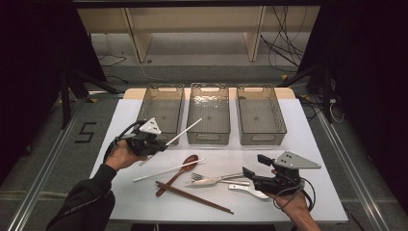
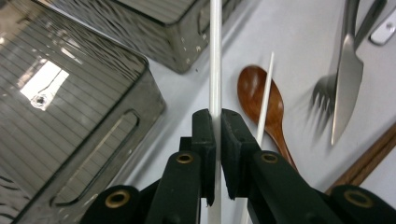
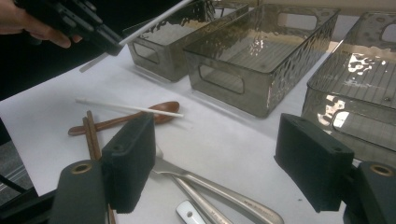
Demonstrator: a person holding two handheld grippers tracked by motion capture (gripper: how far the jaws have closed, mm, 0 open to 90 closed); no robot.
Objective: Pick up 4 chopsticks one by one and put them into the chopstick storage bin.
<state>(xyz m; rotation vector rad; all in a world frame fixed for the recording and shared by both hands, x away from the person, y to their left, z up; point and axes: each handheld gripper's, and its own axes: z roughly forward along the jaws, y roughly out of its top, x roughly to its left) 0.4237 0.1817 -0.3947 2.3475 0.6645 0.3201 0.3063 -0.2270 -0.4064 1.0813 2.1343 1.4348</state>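
On the white table, left side:
Left gripper: clamped on a white chopstick, lifted off the table; the stick runs up-right over the near edge of the left bin. Seen again in the left gripper view, the jaws pinch the stick tight with no gap.
Held stick position: in the air, tilted, tip over the gap between the left bin and the middle bin.
Right gripper: jaws wide apart, holding nothing, hovering near the right front of the table; same in the right gripper view.
Second white chopstick: lying flat on the table, its far end resting across the wooden spoon.
Brown chopsticks: a pair, flat, just in front of the spoon.
Fork and knife: lying together between the spoon and the right gripper.
White-handled utensil: just under the right gripper, type unclear.
Right bin: far row, beside the middle bin.
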